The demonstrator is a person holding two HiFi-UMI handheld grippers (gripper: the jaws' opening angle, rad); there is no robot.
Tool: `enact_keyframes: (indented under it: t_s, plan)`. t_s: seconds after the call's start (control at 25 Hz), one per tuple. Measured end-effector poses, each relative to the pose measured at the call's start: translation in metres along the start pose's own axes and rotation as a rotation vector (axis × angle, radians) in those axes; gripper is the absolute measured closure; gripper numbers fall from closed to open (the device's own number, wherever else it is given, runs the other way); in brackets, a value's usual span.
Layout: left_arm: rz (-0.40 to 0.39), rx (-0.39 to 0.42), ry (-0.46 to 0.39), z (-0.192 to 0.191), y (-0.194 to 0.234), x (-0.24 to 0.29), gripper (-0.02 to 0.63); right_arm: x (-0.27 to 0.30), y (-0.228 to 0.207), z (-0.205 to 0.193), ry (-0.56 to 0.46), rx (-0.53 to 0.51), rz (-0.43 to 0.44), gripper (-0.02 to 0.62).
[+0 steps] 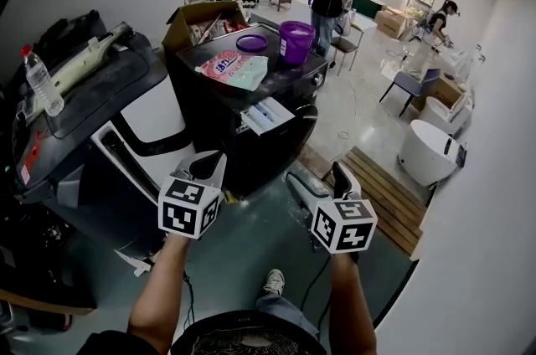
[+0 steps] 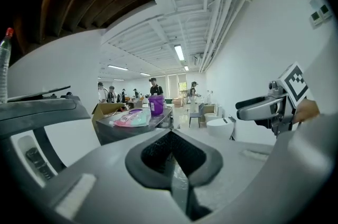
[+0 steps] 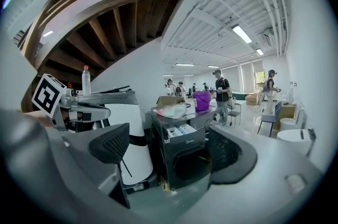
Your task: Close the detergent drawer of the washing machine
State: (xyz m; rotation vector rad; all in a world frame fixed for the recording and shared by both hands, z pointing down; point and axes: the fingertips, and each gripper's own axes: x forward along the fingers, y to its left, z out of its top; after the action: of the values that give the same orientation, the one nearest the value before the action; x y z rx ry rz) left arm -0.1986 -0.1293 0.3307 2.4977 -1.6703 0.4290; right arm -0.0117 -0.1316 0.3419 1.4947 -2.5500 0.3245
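At washing machine (image 1: 209, 127) front, top edge: detergent drawer (image 1: 266, 115) is seen pulled out, white tray exposed w/ blue inside; not shut.
Same drawer, right gripper view: drawer (image 3: 179, 130) is shown sticking out at upper left of machine (image 3: 185, 165) front.
Left gripper (image 1: 208, 167): held before machine front, lower than drawer in head view, apart from drawer. Jaws are pressed together in its own view (image 2: 171, 151), pads meeting, nothing gripped.
Right gripper (image 1: 322, 182): held before machine front, on right side, apart from drawer. Jaws are spread wide (image 3: 169, 149); nothing is held, machine is seen well beyond thru the gap.
On machine top: purple bucket (image 1: 296, 41) at far right corner; purple lid (image 1: 251, 43) laid flat just beside it; pink pouch (image 1: 233, 69) laid nearer the front.
Behind machine: open cardboard box (image 1: 201, 17) is placed touching or just beside the back edge, can't tell which.
Left of machine: plastic bottle (image 1: 40, 81) w/ red cap is stood upright on a dark unit.
Right of machine: wooden platform (image 1: 381, 194) is laid on floor.
Beyond machine: several people are seen standing, well apart from it.
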Motion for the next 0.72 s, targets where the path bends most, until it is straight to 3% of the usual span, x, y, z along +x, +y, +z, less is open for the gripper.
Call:
enact_keyframes:
  t_s: [0.72]
  plan:
    - [0.153, -0.008, 0.063, 0.029, 0.023, 0.122, 0.606, 0.12, -0.099, 0.018, 0.04, 0.038, 0.154, 0.137]
